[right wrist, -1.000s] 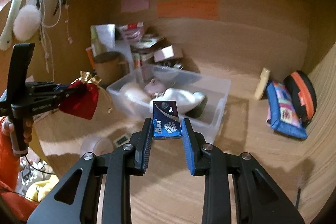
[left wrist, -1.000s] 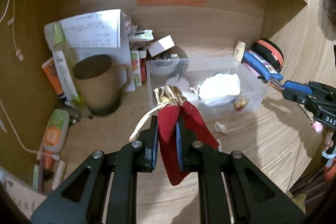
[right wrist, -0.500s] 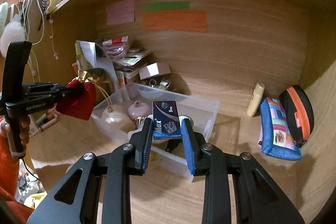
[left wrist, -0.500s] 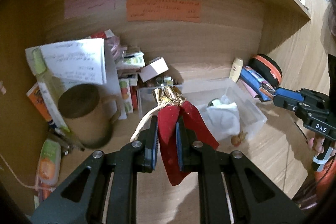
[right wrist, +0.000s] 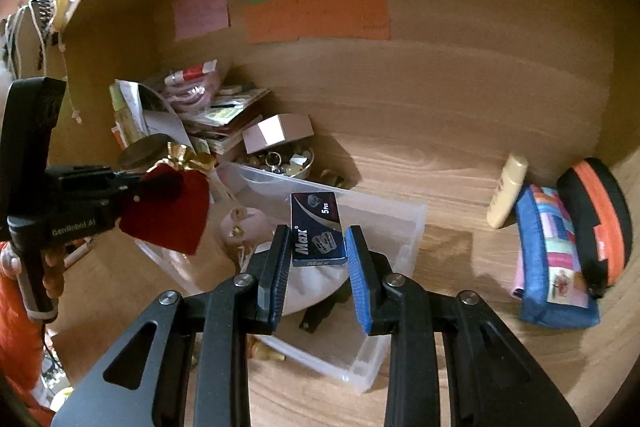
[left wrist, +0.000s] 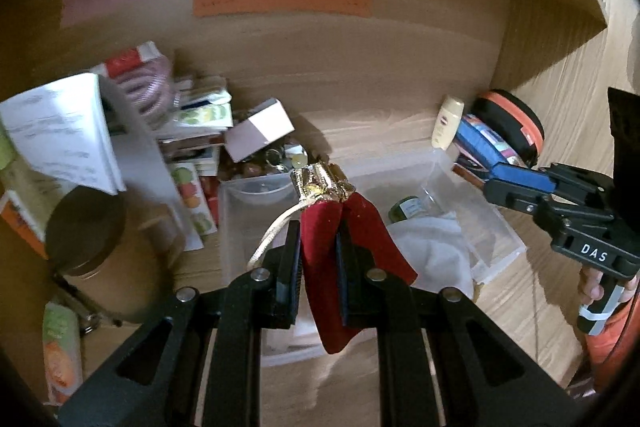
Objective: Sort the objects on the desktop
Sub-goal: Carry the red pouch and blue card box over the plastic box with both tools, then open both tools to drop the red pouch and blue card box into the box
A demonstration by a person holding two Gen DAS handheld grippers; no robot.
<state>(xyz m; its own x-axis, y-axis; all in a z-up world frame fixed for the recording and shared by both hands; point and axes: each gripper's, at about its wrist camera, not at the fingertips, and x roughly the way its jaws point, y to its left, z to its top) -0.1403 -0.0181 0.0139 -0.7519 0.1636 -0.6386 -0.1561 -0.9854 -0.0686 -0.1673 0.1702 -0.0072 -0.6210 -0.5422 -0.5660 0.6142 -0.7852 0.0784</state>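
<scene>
From the left wrist, my left gripper [left wrist: 318, 263] pinches a red pouch [left wrist: 332, 267] above the clear bin [left wrist: 500, 227] near the desk's back edge. From the right wrist, my right gripper [right wrist: 318, 261] clamps a blue blade box [right wrist: 318, 231] over that bin, apparently clear of its contents.

Left gripper [left wrist: 318, 259] jaws clamped tight, right gripper [right wrist: 318, 259] jaws pinched in, both level and pointing forward, left apparently slightly higher, each gripped by a hand.
</scene>
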